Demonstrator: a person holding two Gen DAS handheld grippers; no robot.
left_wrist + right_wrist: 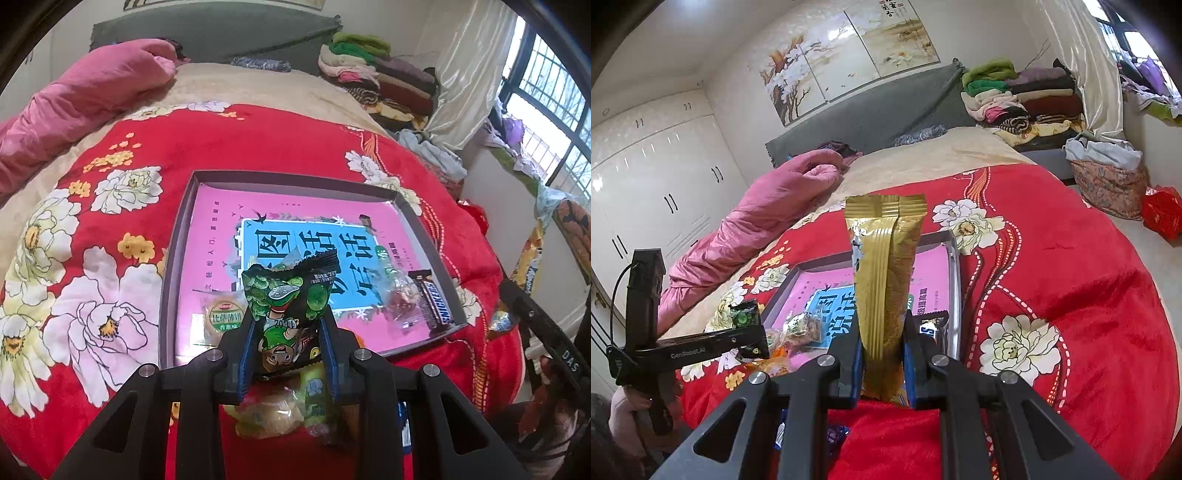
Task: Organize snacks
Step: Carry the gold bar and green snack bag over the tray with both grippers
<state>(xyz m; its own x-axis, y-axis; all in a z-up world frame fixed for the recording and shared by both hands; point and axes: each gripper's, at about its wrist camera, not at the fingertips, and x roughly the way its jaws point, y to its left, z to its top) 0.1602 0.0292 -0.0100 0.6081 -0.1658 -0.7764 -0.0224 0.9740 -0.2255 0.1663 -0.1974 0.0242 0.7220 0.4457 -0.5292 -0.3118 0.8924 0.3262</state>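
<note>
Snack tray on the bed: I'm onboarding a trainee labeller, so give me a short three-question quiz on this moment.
1. True or false: the left gripper is shut on a green pea snack packet.
2. What does the right gripper hold? A) gold wrapper packet B) Snickers bar C) nothing
3. Which end of the tray holds the Snickers bar in the left wrist view?

Key: 1 true; 2 A; 3 the right end.
</note>
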